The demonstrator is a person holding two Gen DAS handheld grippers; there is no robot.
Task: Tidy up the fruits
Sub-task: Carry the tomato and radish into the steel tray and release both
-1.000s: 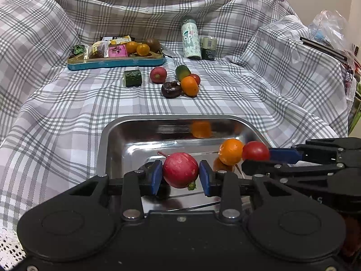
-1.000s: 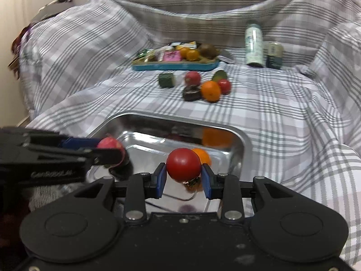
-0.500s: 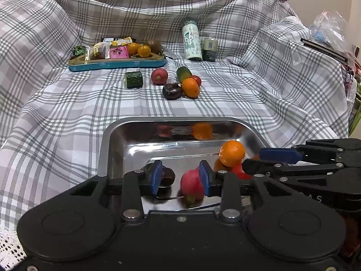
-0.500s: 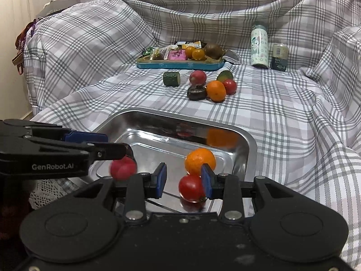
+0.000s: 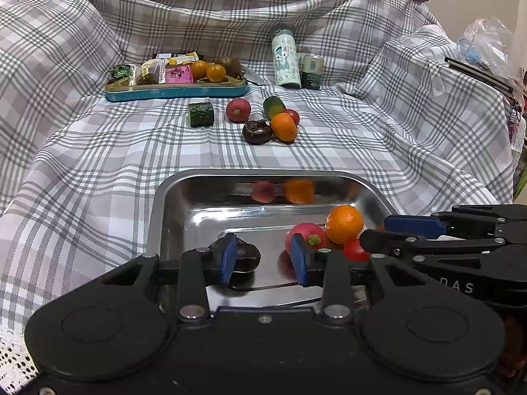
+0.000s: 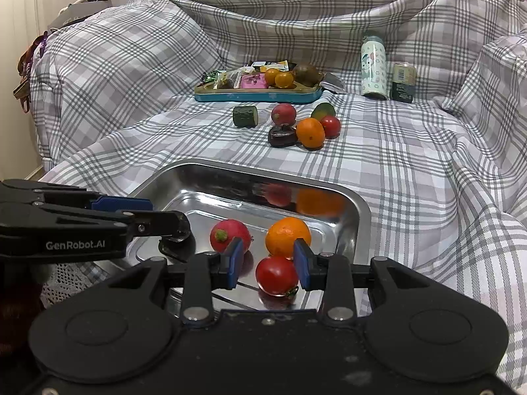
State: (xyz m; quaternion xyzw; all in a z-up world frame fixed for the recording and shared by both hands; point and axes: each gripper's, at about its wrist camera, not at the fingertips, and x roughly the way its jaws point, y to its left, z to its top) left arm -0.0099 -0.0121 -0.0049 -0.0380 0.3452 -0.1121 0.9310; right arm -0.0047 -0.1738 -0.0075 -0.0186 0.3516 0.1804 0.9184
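Observation:
A steel tray (image 5: 171, 197) (image 6: 357, 217) lies on the checked cloth in front of both grippers. In it lie a red radish (image 5: 304, 233) (image 6: 230, 235), an orange (image 5: 344, 223) (image 6: 288, 237), a red tomato (image 5: 354, 250) (image 6: 276, 275) and a dark fruit (image 5: 245, 255). My left gripper (image 5: 263, 260) is open and empty over the tray. My right gripper (image 6: 268, 265) is open, the tomato lying between its fingers. Loose fruits lie farther back: cucumber piece (image 5: 201, 114), radish (image 5: 238, 110), dark fruit (image 5: 257, 131), orange (image 5: 284, 127).
A blue tin tray (image 5: 176, 90) (image 6: 257, 95) with snacks and small fruits stands at the back. A white bottle (image 5: 286, 59) and a small can (image 5: 312, 72) stand to its right. Raised cloth folds ring the surface.
Both grippers opened. The left one dropped the radish and the right one dropped the tomato into the steel tray, where both now rest.

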